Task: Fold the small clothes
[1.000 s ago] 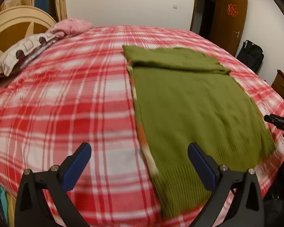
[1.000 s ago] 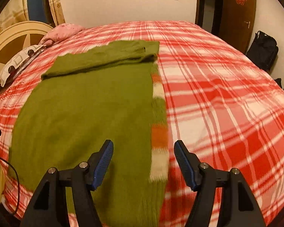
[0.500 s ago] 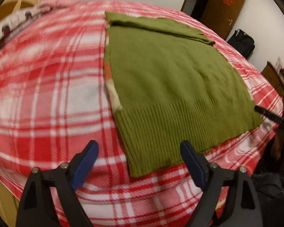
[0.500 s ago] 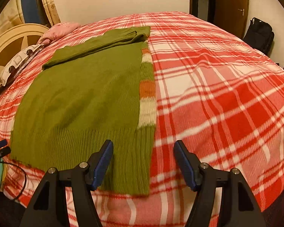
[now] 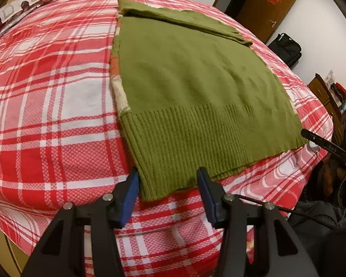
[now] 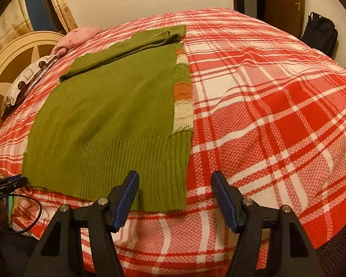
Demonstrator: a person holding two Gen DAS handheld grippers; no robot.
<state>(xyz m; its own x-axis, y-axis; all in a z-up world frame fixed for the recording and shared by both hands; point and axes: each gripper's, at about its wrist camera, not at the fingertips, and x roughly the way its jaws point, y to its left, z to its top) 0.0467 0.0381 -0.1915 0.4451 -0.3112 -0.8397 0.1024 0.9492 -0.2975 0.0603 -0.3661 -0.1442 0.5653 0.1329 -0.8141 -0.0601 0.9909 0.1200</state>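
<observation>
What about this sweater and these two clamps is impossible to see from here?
- Sweater front: face-down or folded under in both views; only striped edges peek out.
- Left gripper, jaws closing: whether the hem corner lies between the pads or just beyond.
- Right gripper, jaws closing: hem corner sits before it, contact unclear.
- Hands: outside both frames.

The left claw (image 5: 167, 188) points steeply down, its black arms spreading from the bottom of its own view and its blue pads (image 5: 129, 195) facing each other. Its jaws are closing, with a corner of knit cloth between them (the pads do not yet press on it). The right claw (image 6: 174, 192) points down at much the same slant, its jaws set wider and also closing slowly, and its blue pads (image 6: 225, 204) grip nothing.
</observation>
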